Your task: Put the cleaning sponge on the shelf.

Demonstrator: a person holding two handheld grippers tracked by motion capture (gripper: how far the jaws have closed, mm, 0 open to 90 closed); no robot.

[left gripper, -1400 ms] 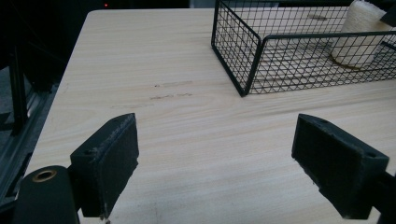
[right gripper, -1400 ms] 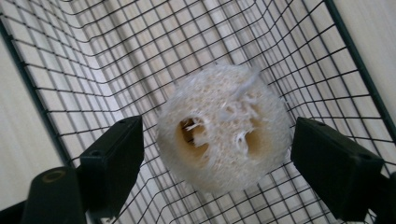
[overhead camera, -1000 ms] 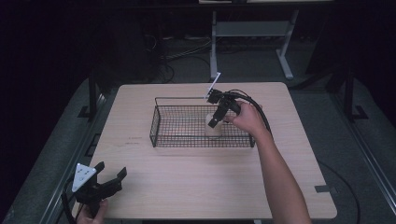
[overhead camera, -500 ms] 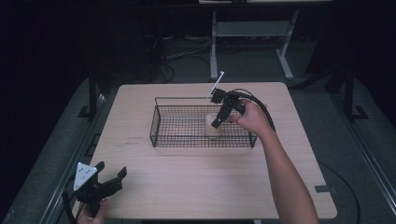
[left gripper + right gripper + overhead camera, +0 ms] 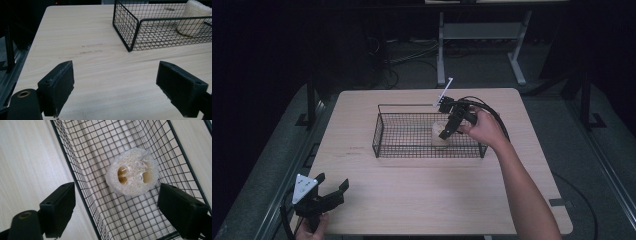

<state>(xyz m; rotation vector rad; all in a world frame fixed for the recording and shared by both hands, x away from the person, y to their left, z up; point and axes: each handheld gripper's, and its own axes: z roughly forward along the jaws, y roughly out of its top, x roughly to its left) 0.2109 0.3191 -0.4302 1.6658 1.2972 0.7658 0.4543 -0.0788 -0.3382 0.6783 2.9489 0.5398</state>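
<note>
With my right tool (image 5: 446, 131) wide open and empty over the basket (image 5: 384, 134), the loofah (image 5: 132, 175) stands upright directly below; left tool (image 5: 331, 194) idles open, well apart.

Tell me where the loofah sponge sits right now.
In the high view the loofah sponge stands upright inside the wire basket, toward its right end, just below the open right gripper.
</note>
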